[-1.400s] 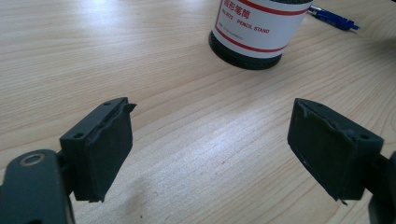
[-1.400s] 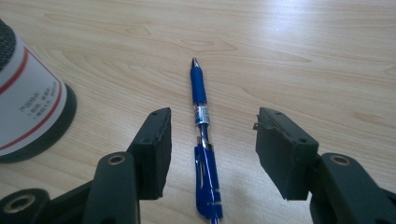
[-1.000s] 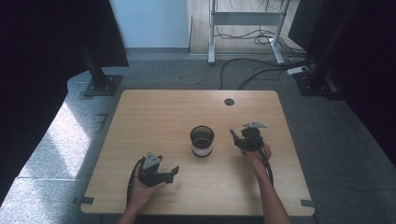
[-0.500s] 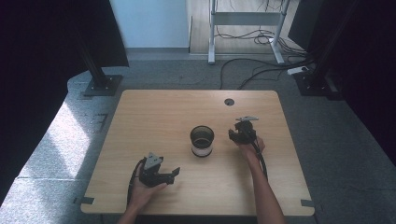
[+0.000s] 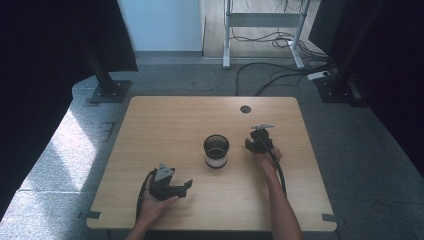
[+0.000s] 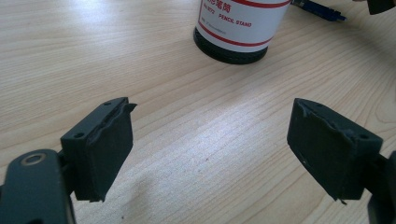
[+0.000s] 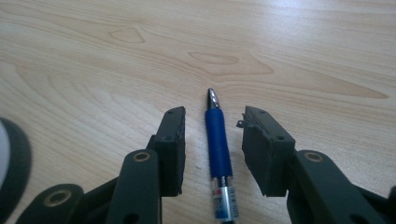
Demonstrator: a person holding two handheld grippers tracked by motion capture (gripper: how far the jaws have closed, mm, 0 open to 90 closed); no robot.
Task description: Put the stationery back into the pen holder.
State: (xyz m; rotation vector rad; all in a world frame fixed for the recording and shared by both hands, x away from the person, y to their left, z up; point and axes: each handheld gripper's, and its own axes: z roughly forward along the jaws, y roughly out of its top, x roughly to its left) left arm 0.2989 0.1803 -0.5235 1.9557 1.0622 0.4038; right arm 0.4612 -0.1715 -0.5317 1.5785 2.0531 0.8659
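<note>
Right gripper view: right gripper (image 7: 212, 140) low over table (image 7: 303, 56), jaws just narrowing astride blue pen (image 7: 218, 147), untouched.

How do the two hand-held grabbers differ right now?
The right gripper has a blue pen lying between its jaws, which have just been closing without yet touching it; the left gripper has only bare table between its jaws. The right one sits just right of the pencil stand; the left one rests nearer the table's front edge. Both are black, two-jawed, and open.
</note>
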